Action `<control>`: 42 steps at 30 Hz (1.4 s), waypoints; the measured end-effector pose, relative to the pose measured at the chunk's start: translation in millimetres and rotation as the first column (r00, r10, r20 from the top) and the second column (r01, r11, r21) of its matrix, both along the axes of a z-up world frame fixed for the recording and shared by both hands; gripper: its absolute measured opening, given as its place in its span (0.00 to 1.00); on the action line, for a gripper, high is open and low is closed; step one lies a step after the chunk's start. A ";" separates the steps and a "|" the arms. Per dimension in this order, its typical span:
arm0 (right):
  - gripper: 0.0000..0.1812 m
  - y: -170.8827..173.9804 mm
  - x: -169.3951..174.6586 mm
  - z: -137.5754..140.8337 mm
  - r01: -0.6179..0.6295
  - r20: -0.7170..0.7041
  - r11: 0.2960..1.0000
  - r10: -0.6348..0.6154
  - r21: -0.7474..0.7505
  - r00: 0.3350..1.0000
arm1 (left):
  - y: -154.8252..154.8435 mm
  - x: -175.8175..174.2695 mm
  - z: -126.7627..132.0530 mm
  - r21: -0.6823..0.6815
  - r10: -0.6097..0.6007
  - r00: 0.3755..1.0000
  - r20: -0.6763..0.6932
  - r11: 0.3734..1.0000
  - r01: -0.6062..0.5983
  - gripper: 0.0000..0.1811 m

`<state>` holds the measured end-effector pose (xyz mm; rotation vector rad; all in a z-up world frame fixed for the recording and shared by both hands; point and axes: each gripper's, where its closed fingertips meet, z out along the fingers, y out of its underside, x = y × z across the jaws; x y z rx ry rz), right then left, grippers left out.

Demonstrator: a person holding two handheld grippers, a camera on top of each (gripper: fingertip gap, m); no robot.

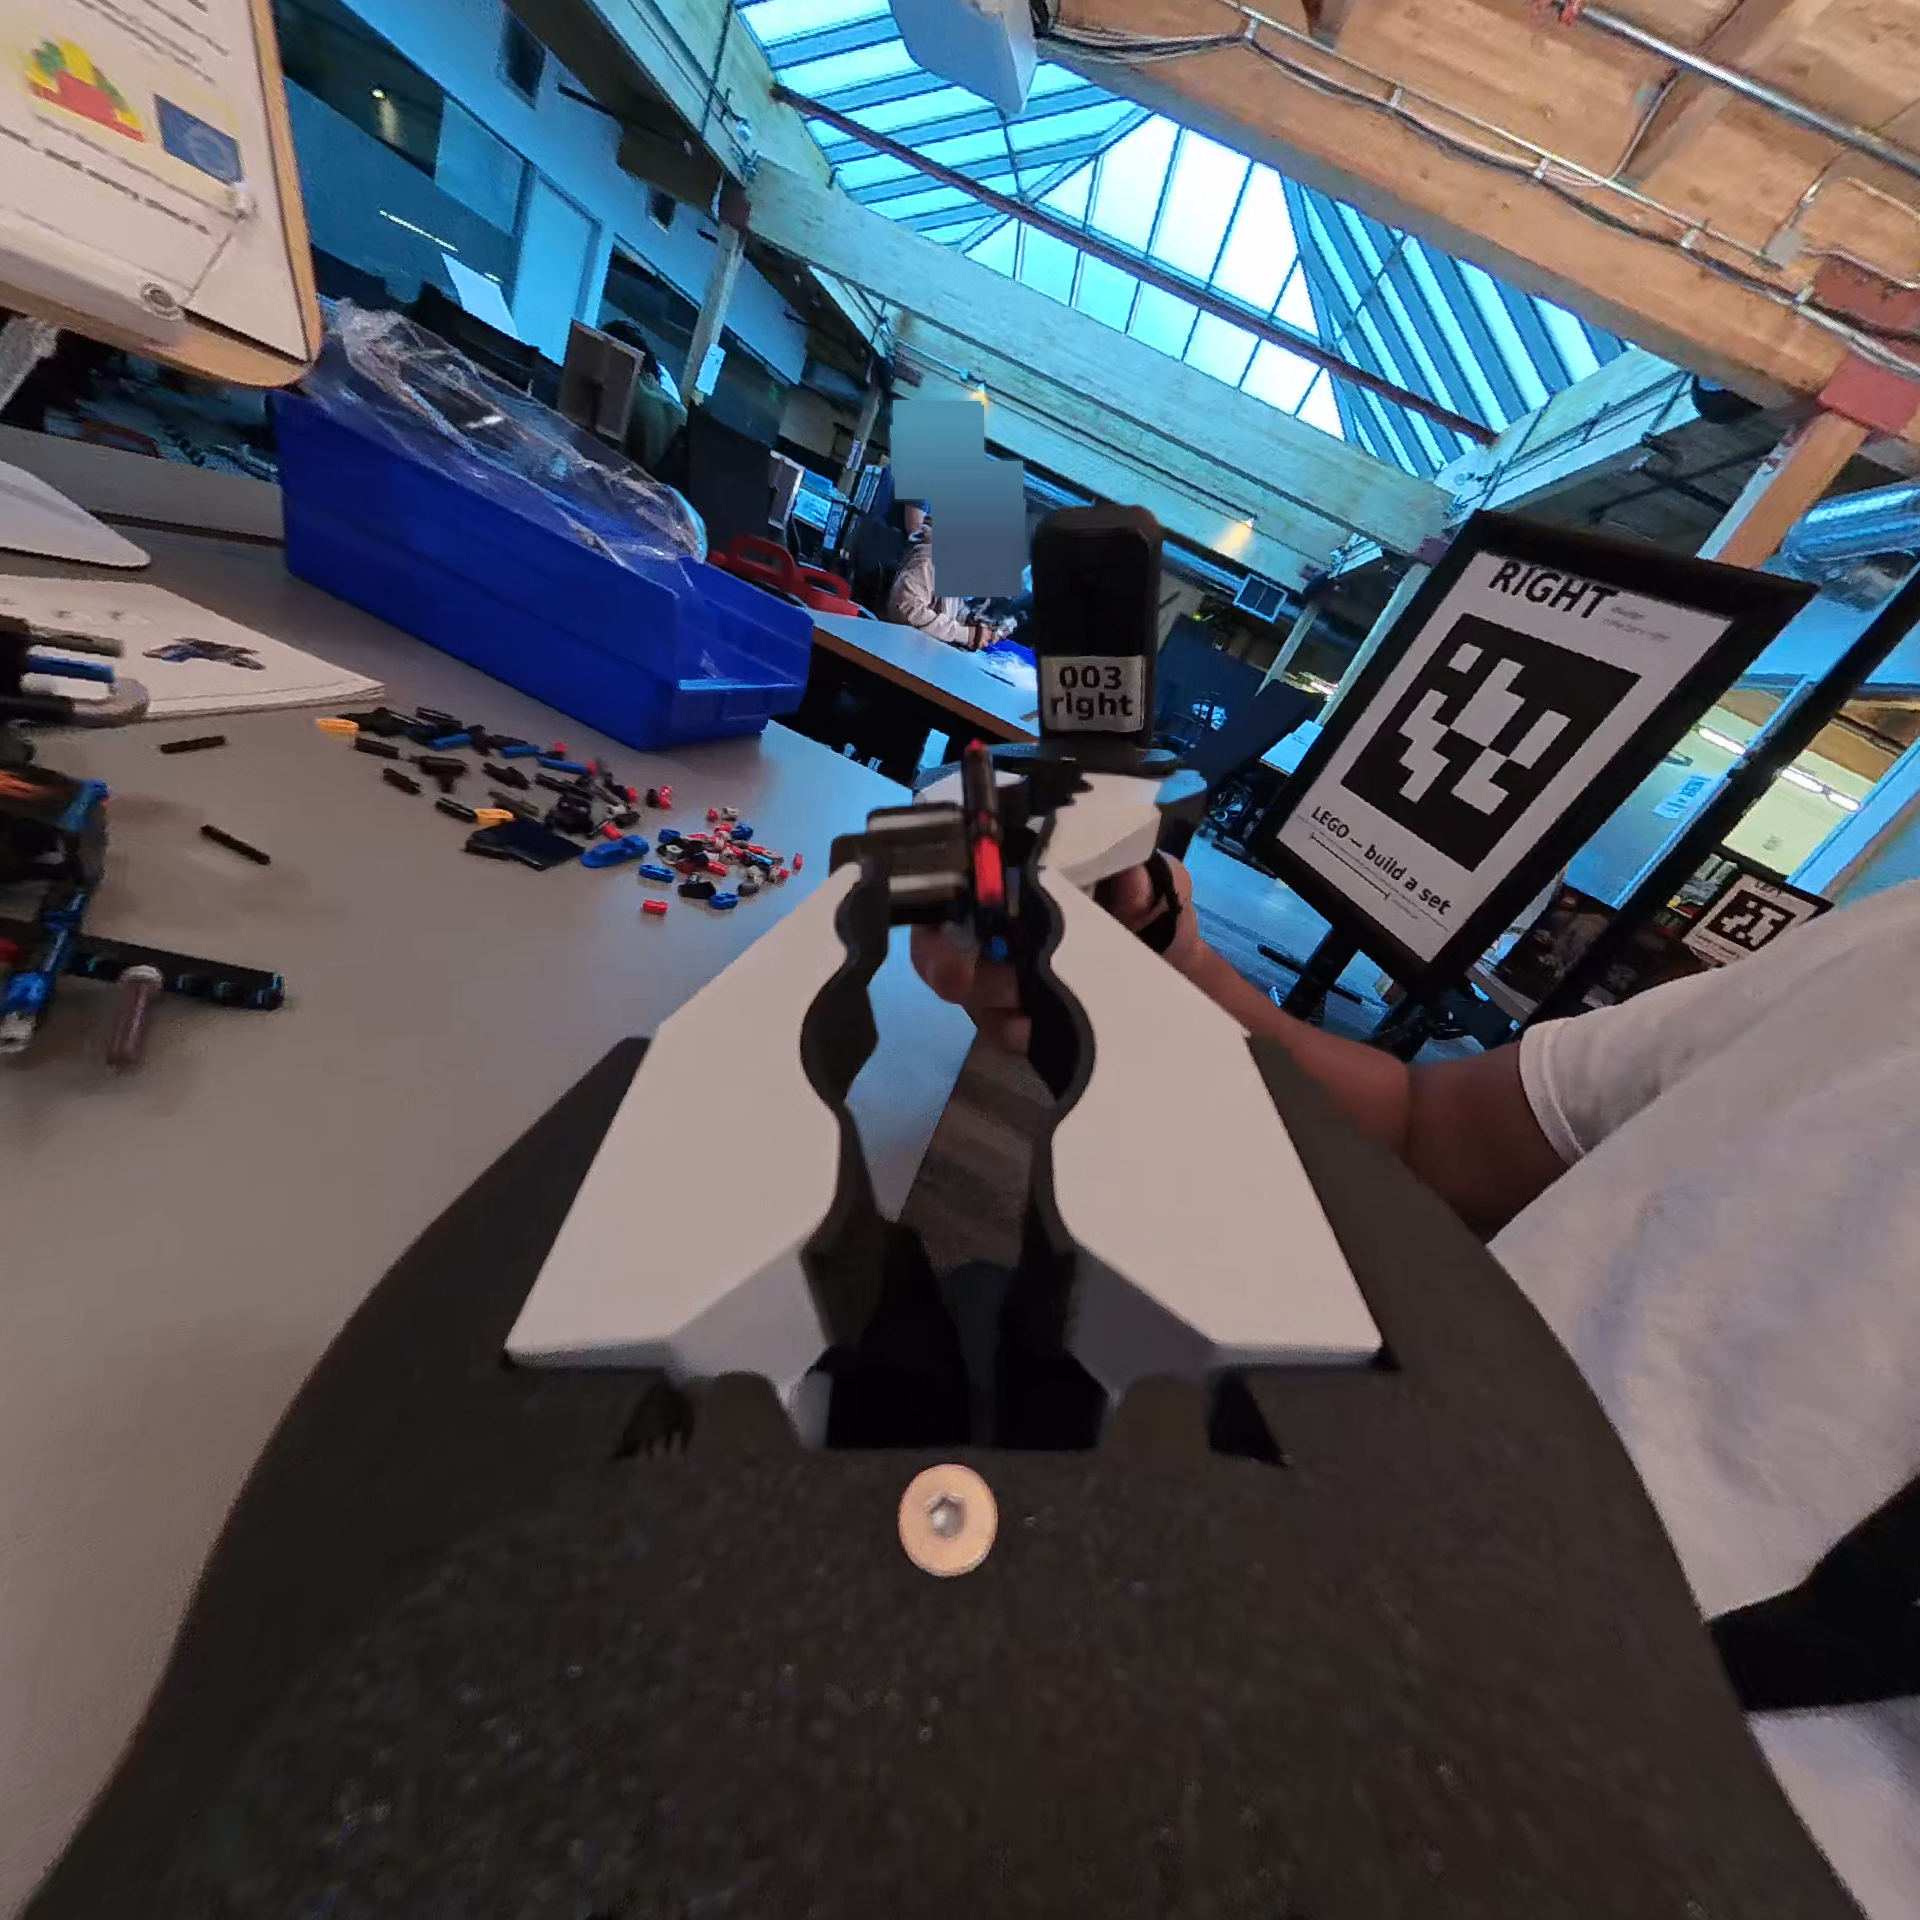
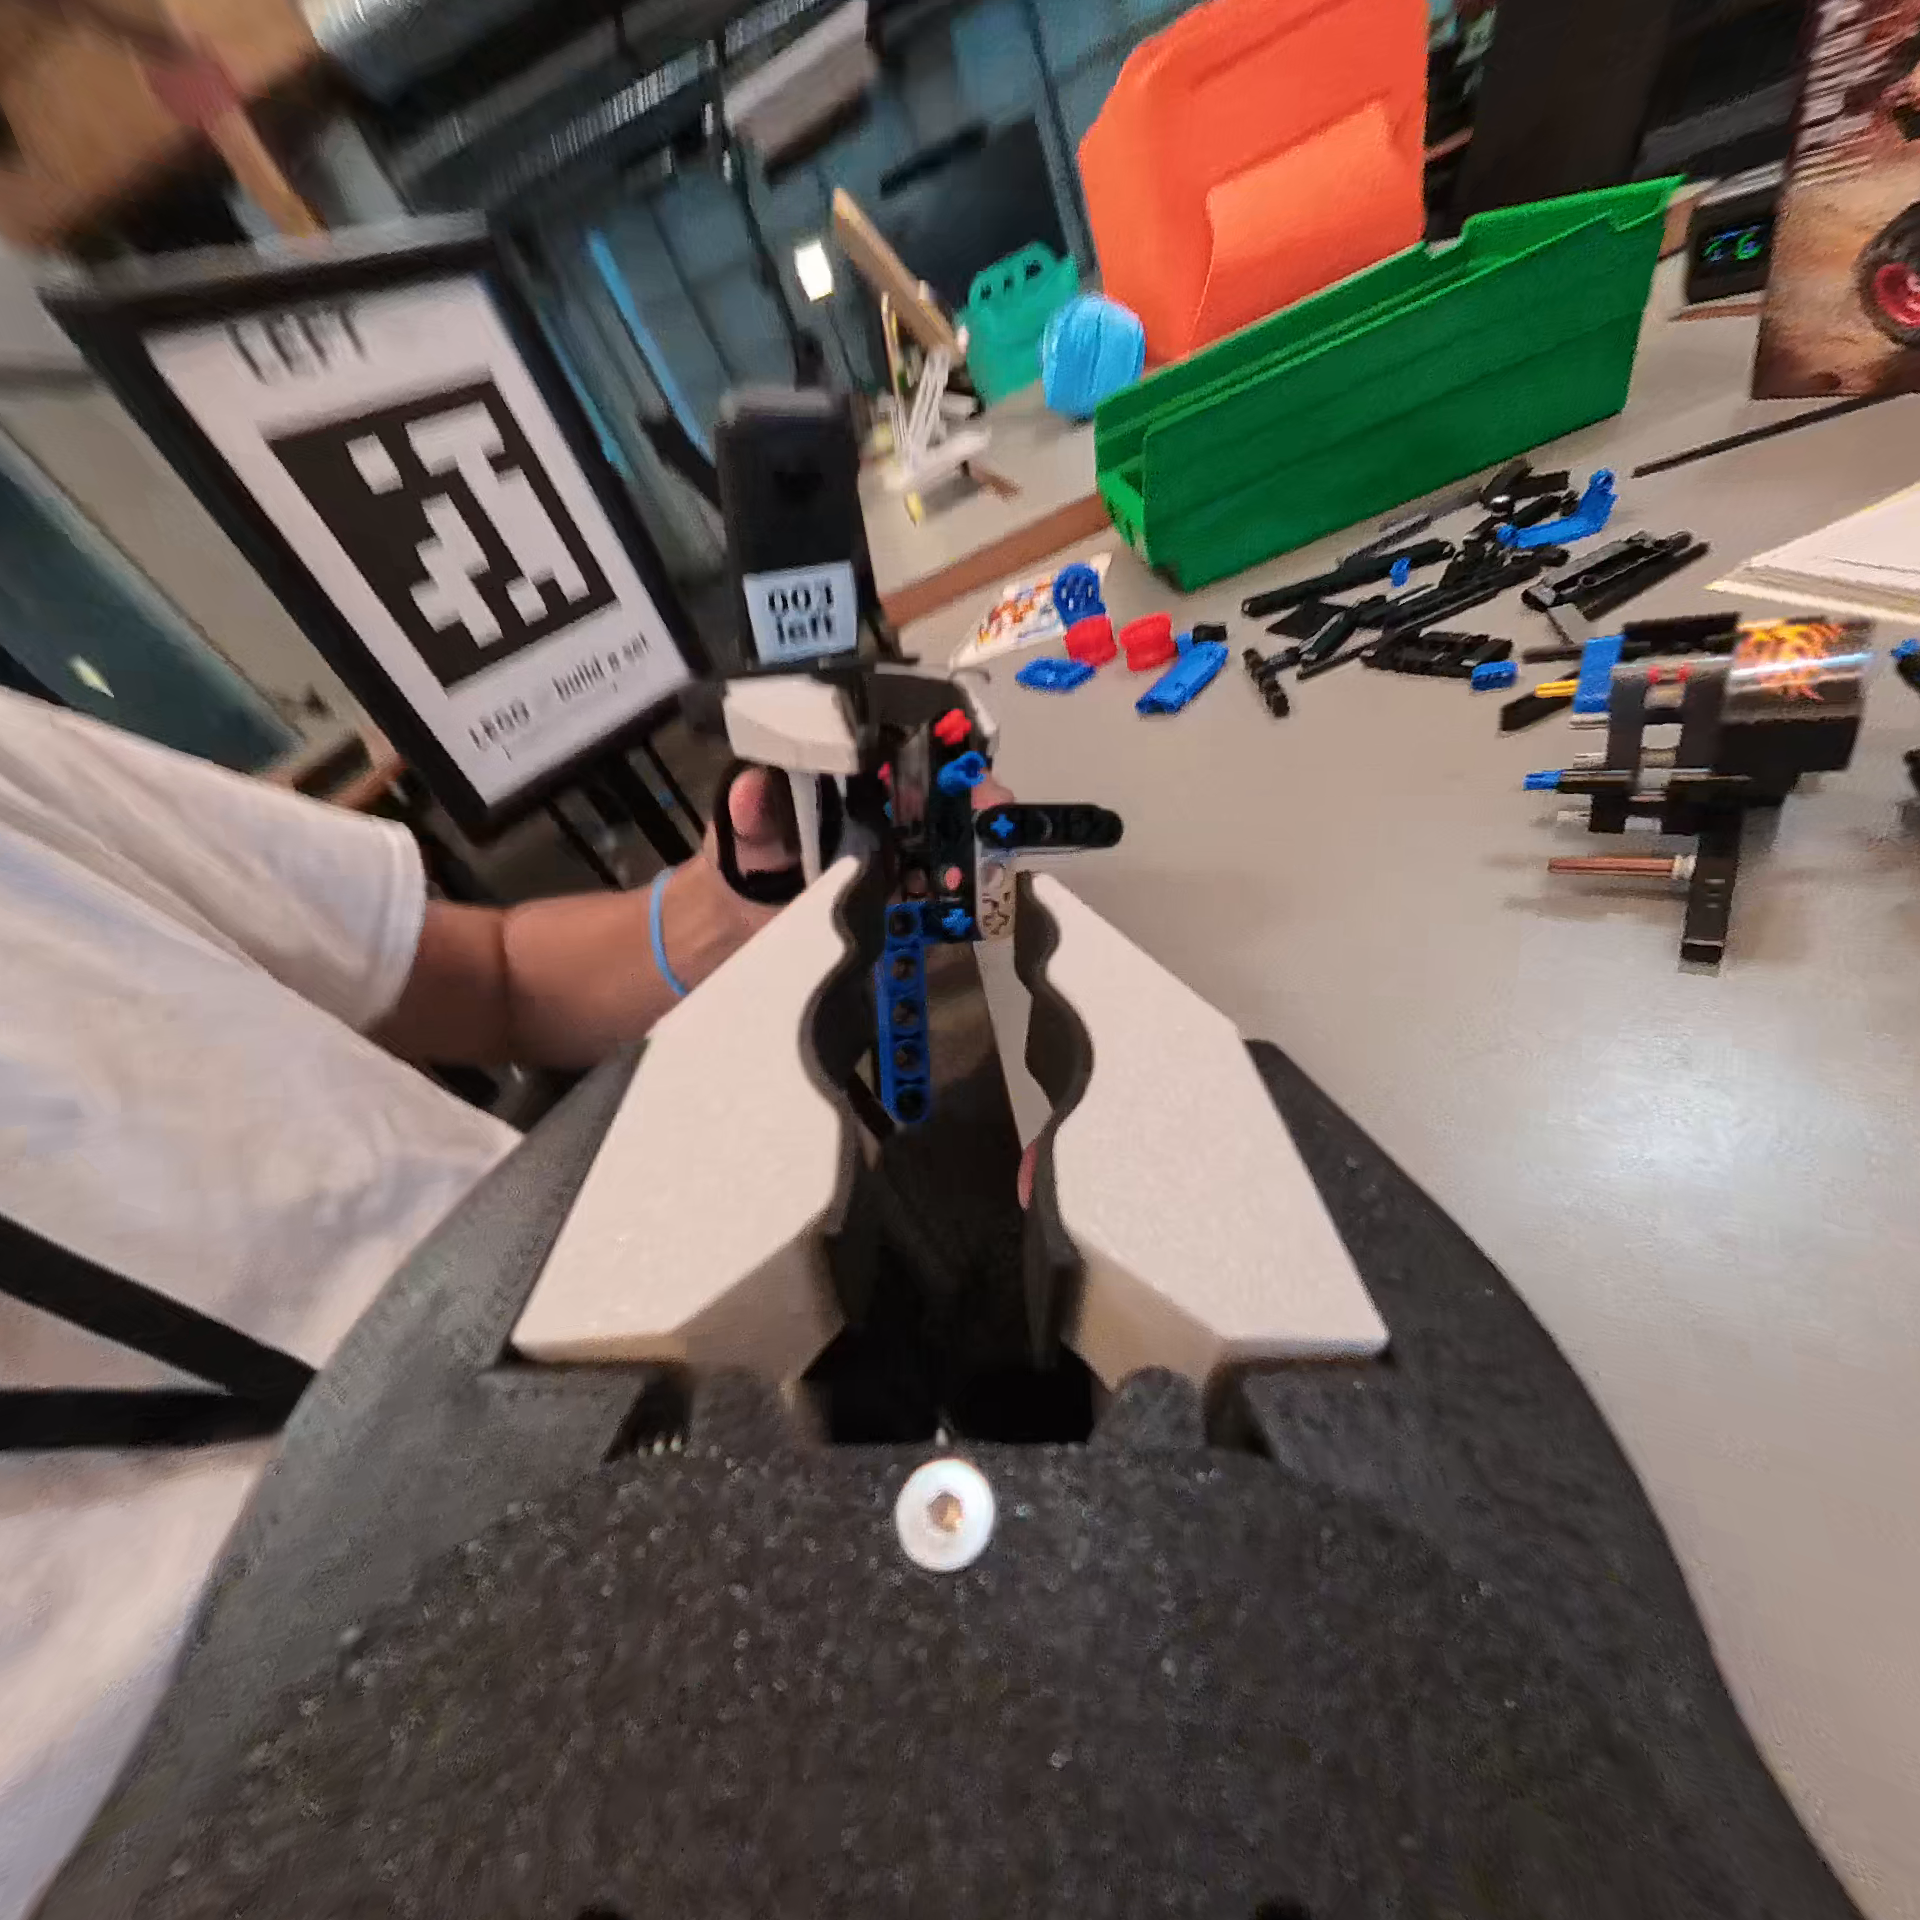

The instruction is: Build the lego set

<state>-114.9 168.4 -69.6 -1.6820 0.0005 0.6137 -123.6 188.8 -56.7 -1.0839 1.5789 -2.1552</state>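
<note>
A small Lego subassembly of black beams with red and blue pins is held in the air between my two grippers, which face each other. In the left wrist view my left gripper [image 1: 951, 883] is shut on its black and red end [image 1: 920, 873], and the right gripper [image 1: 1091, 821] shows just behind. In the right wrist view my right gripper [image 2: 940, 894] is shut on the same subassembly; its blue beam [image 2: 902, 997] hangs down between the fingers and a short black beam [image 2: 1049, 826] sticks out to the right. The left gripper [image 2: 800, 727] shows beyond it.
On the grey table [image 2: 1351, 1091]: a larger partly built model [image 2: 1725, 727], loose black and blue parts [image 2: 1434, 603], a green bin [image 2: 1382, 416]. The left wrist view shows small loose pins [image 1: 582, 800], a blue bin [image 1: 540, 603], a booklet [image 1: 208, 655]. Marker boards [image 1: 1496, 748] stand off the table. Less than 4 cm separates the two grippers' tips.
</note>
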 end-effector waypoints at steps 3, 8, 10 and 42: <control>0.12 2.2 6.6 2.8 0.022 -0.065 0.999 -0.020 0.029 0.998 | -4.2 0.6 -3.4 0.001 -0.008 1.000 -0.008 1.000 0.008 0.13; 0.08 7.2 -2.7 -1.2 0.048 0.039 0.998 -0.049 0.027 0.998 | -7.1 -0.1 0.4 -0.028 0.009 1.000 0.007 1.000 -0.009 0.08; 0.08 8.7 -8.2 -4.9 0.045 0.094 0.999 -0.046 0.012 0.995 | -8.7 -0.6 0.7 -0.024 0.012 1.000 0.012 1.000 -0.012 0.06; 0.17 11.4 23.9 -2.2 0.114 0.570 0.993 -0.074 -0.035 0.818 | -9.9 18.8 -7.4 0.384 -0.214 0.973 -0.092 0.893 0.232 0.03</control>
